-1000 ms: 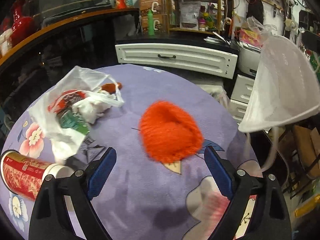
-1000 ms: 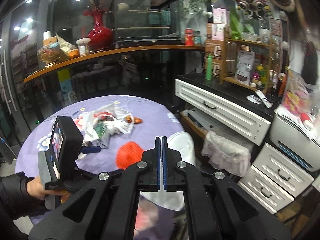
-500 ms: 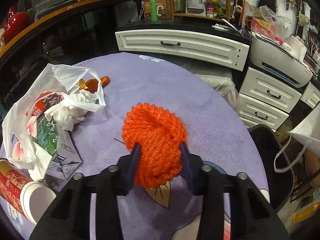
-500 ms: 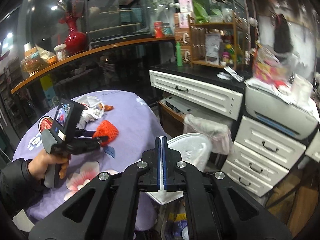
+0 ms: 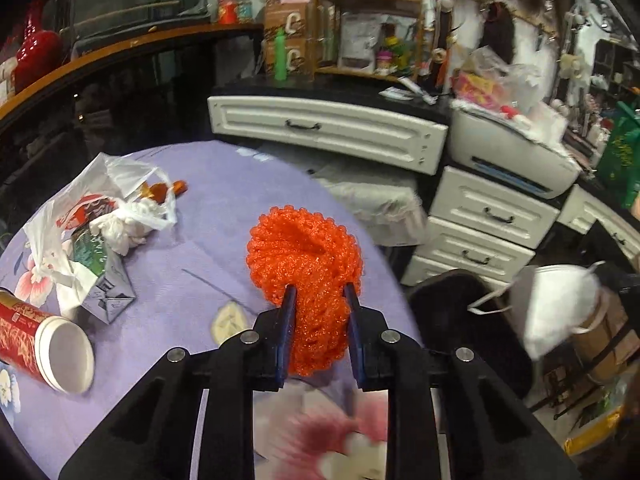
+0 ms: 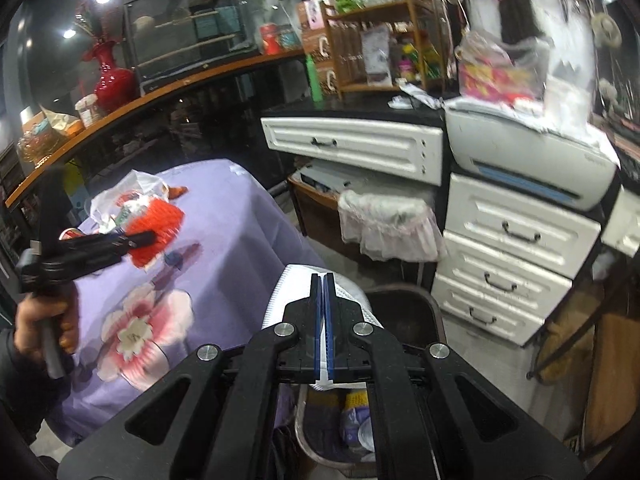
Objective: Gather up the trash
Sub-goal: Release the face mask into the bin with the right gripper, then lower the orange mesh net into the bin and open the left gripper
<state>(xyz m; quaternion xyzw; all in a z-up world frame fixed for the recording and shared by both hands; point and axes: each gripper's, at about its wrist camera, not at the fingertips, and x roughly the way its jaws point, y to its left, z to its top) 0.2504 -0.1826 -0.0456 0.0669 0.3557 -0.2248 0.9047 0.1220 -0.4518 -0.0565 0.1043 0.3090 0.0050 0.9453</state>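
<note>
Purple table [image 5: 224, 200], my left tongs [image 5: 318, 300] closing on orange mesh ball [image 5: 304, 256]; right tongs [image 6: 324, 280] clamped on white mask [image 6: 296, 284] above trash-filled bin [image 6: 320, 452].

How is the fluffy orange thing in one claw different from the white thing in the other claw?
The orange foam net wad is bright, bumpy and bulky, bulging between the left gripper's closing jaws; the white face mask is smooth, thin and pale, pinched flat in the shut right gripper. The wad is above the purple tablecloth; the mask hangs beyond the table's edge. Both are light and soft.
</note>
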